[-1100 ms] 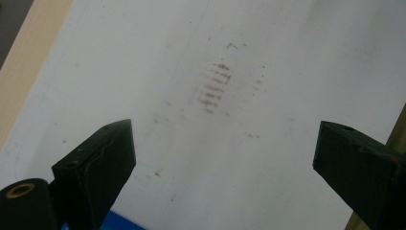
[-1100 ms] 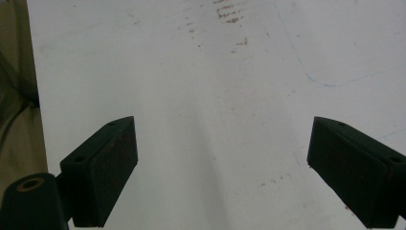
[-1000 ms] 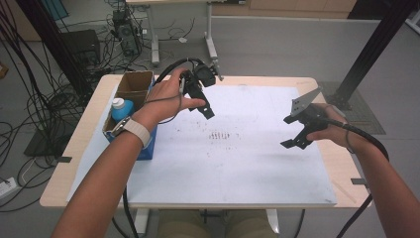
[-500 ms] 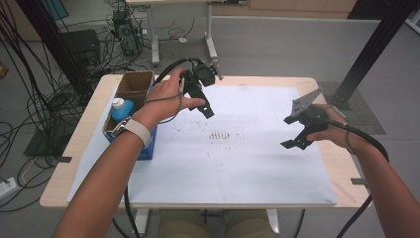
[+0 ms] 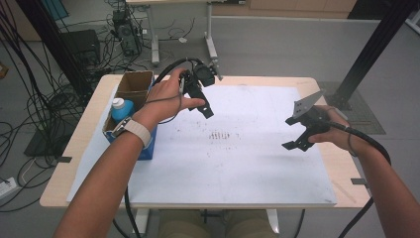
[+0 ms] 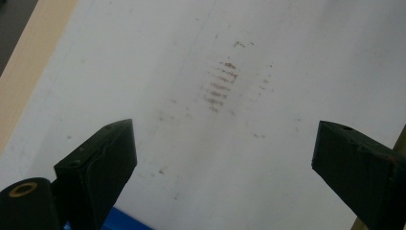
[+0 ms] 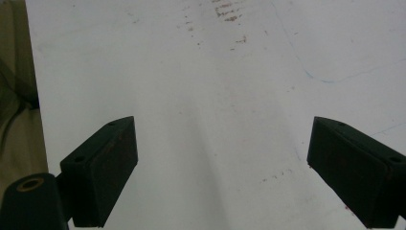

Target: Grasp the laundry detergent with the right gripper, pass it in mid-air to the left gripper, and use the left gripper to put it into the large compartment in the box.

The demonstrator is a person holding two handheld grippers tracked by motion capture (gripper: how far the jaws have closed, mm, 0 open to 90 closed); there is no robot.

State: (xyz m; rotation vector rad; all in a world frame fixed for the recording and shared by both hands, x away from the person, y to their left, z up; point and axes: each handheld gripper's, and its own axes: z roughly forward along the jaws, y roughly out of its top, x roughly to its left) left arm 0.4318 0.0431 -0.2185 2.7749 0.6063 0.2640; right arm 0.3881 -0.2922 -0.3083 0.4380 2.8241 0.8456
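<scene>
Both grippers hang over a white board (image 5: 237,163) that covers the table, and neither holds anything. My left gripper (image 5: 202,105) is held above the board's back left part; in its own view the left gripper (image 6: 225,153) stands open over brownish smudge marks (image 6: 222,84). My right gripper (image 5: 292,133) hovers over the right side of the board with its jaws wide apart, pointing toward the middle. The right gripper (image 7: 222,153) is open above bare white surface, with the smudge marks (image 7: 227,12) farther off. These marks (image 5: 220,135) lie near the board's centre.
A cardboard box (image 5: 133,84) with a blue-capped white bottle (image 5: 120,107) stands at the table's left edge, with a blue box (image 5: 148,148) beside it. Cables trail from both grippers. The wooden table rim (image 5: 341,168) shows to the right of the board.
</scene>
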